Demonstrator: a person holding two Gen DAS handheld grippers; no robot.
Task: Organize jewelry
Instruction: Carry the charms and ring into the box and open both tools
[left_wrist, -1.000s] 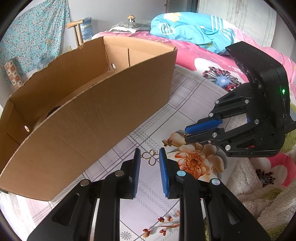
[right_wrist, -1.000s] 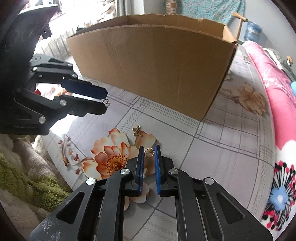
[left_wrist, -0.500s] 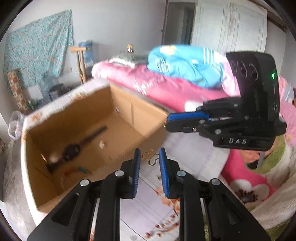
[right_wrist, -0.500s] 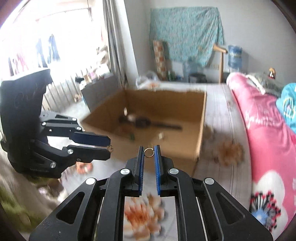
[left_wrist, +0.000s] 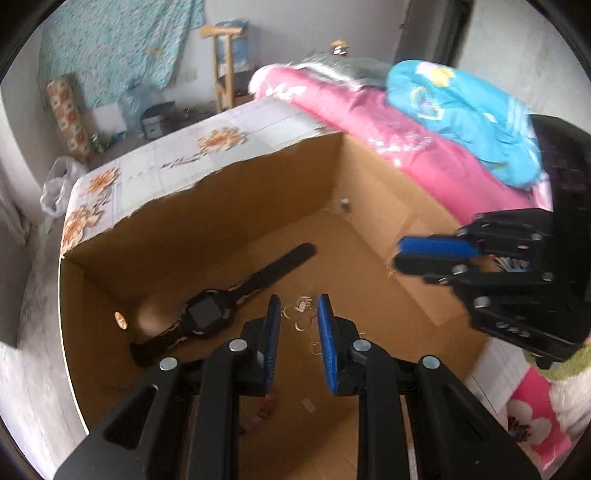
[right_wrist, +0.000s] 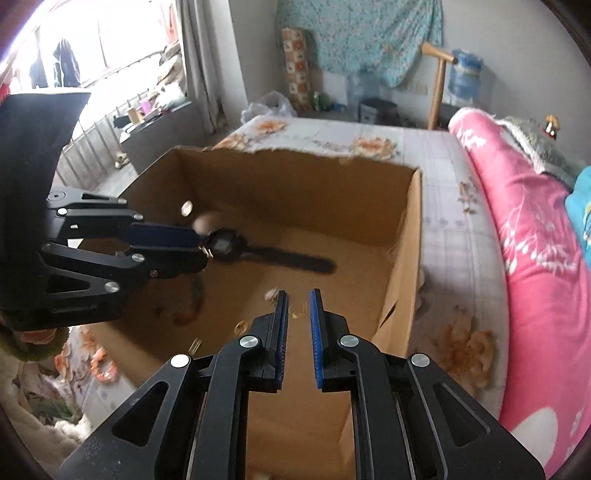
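Both grippers had swung over the box (left_wrist: 192, 236) since the last half-second. The right gripper (right_wrist: 297, 295) had let its ring go, fingers parted a little on nothing; rings (right_wrist: 295, 314) blurred on the floor just beyond them. The left gripper (left_wrist: 297, 301) stood wider; whether its earring (left_wrist: 301, 306) hung there or lay below, I couldn't tell. Farther off lay a watch (left_wrist: 207, 314).
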